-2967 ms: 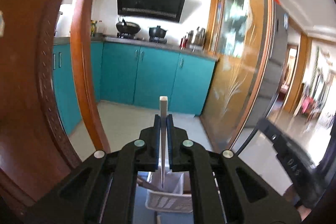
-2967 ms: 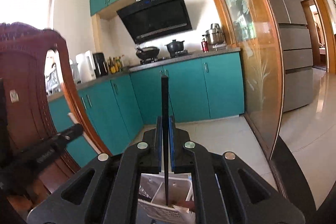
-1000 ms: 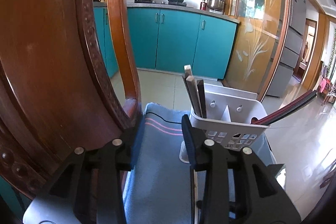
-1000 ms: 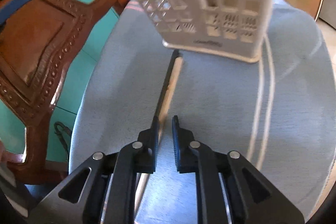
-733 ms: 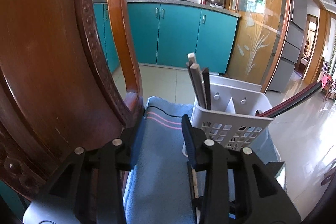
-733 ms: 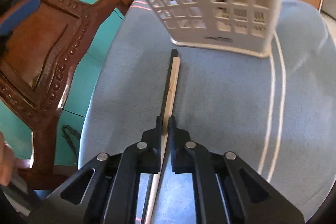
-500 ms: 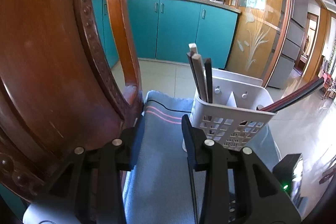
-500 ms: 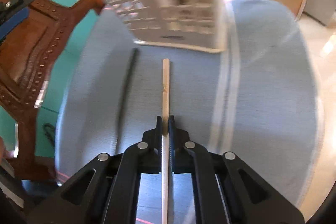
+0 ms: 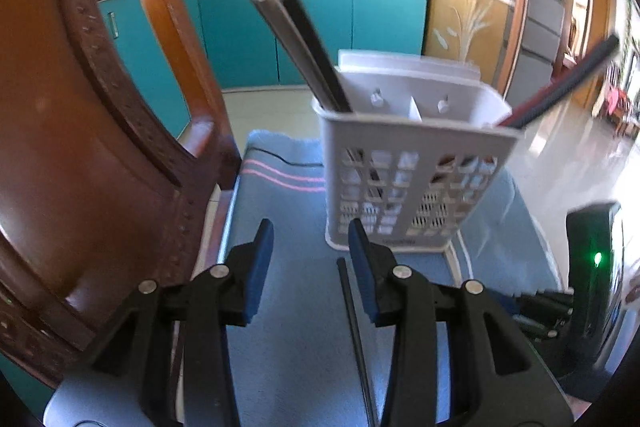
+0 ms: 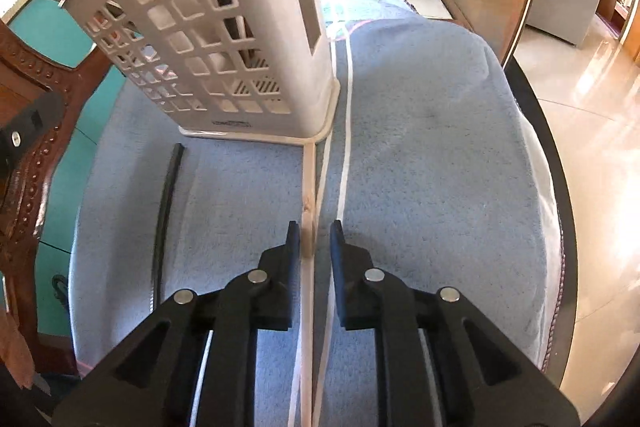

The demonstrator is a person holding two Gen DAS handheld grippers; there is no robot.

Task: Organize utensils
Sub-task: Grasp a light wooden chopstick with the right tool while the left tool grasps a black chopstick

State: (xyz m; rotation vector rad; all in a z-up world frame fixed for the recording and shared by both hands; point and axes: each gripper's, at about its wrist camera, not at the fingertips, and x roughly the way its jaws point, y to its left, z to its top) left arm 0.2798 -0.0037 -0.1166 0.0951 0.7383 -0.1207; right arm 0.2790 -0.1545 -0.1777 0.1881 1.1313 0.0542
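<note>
Landmark: white slotted utensil caddy point(image 10: 224, 39), standing on a blue towel point(image 10: 420, 155) over the desk.

Right tongs point(image 10: 314, 239): jaws are standing slightly spread, straddling the pale wooden chopstick point(image 10: 309, 195). The stick is lying flat, its far tip touching the caddy's base at the front right corner. Jaws not pinching it; a gap is showing on the right side.

Left tongs point(image 9: 310, 255): jaws spread wide, holding nothing, hovering just in front of the caddy. Black chopstick point(image 9: 354, 323) is lying on the towel between them, hugging the right jaw, its tip just short of the caddy base.

Inside the caddy: a pale and dark pair point(image 9: 298, 43) leaning out of the left compartment; a dark red-edged pair point(image 9: 560, 83) leaning out of the right.

Risks, my judgement:
- Wooden stick is sitting off-centre toward the left jaw; closing may roll it on the soft pile.
- Its tip is butting against the caddy, so a forward push may shove or tip the light caddy.
- Both tongs are working close together; collision is possible.
</note>
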